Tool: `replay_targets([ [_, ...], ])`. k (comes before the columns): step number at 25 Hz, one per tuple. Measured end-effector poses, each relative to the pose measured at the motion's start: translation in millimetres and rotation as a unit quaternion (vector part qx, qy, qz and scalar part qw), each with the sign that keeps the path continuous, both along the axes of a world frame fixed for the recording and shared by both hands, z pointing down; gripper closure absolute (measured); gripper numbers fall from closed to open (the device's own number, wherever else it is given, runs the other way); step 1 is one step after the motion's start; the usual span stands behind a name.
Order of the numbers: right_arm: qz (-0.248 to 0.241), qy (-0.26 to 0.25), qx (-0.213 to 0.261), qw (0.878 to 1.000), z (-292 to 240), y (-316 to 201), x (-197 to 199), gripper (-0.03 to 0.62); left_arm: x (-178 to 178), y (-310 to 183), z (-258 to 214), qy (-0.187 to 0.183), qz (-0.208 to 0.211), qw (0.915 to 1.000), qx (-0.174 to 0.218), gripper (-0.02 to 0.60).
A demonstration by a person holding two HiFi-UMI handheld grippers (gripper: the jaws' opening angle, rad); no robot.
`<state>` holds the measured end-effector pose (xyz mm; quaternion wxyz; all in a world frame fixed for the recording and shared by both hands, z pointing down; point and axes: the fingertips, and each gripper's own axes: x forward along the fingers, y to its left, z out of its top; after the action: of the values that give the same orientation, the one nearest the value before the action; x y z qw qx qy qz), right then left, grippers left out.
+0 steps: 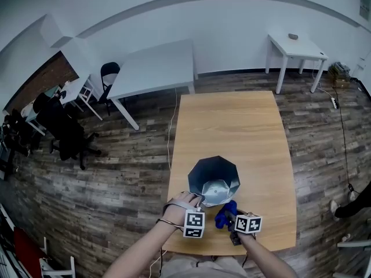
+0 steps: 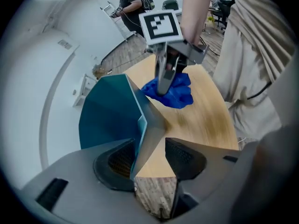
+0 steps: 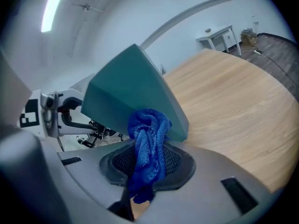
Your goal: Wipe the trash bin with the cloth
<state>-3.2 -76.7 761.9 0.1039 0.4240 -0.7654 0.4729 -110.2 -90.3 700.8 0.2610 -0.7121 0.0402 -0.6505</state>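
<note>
Cloth [image 3: 148,141], one blue piece, sits pinched in the closed jaws of the right gripper [image 3: 145,168], just beside the single teal trash bin [image 2: 108,118] on the wooden table [image 1: 232,126], the bin's wall between the spread jaws of the left gripper [image 2: 150,158].

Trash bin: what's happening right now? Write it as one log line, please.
left tongs: open, trash bin wall between | right tongs: shut on blue cloth | trash bin: on wooden table
</note>
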Motion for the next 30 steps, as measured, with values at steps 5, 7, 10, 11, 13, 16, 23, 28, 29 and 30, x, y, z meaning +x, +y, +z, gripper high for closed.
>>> replay_targets([
  [5, -0.033, -0.004, 0.053, 0.998, -52.1, 10.5, -7.9, 0.508, 0.5, -9.4, -4.5, 0.019, 0.001, 0.9992, 0.036, 0.466],
  [7, -0.036, -0.013, 0.063, 0.997, -67.9, 13.2, -10.0, 0.508, 2.5, -8.1, -5.3, 0.017, 0.016, 0.9988, 0.042, 0.472],
  [10, -0.014, -0.032, 0.06, 0.998, -82.4, 10.9, -3.5, 0.508, 7.8, -4.6, -5.7, 0.013, 0.02, 0.9991, 0.034, 0.485],
  [11, -0.001, -0.039, 0.057, 0.998, -85.5, 9.8, 0.9, 0.508, 10.8, -2.5, -6.0, 0.012, 0.018, 0.9993, 0.031, 0.491],
  [13, 0.025, -0.051, 0.056, 0.997, -93.0, 8.3, 8.2, 0.508, 17.4, 3.6, -6.5, 0.011, 0.014, 0.9995, 0.026, 0.499],
  [16, 0.047, -0.067, 0.065, 0.994, -109.0, 6.0, 10.6, 0.508, 28.9, 12.8, -7.1, 0.011, 0.007, 0.9997, 0.02, 0.511],
  [23, 0.073, -0.094, 0.071, 0.99, -119.8, -8.3, 8.8, 0.508, 46.3, 21.3, -2.9, 0.028, -0.026, 0.9993, -0.001, 0.522],
  [28, 0.098, -0.108, 0.066, 0.987, -114.9, -18.0, 5.4, 0.508, 47.3, 20.0, -4.8, 0.041, -0.032, 0.9986, -0.012, 0.525],
  [29, 0.103, -0.11, 0.068, 0.986, -115.2, -19.0, 5.8, 0.508, 47.5, 19.6, -5.1, 0.043, -0.034, 0.9984, -0.014, 0.525],
  [30, 0.109, -0.111, 0.07, 0.985, -115.6, -19.8, 6.4, 0.508, 47.8, 19.0, -5.5, 0.044, -0.036, 0.9983, -0.016, 0.525],
])
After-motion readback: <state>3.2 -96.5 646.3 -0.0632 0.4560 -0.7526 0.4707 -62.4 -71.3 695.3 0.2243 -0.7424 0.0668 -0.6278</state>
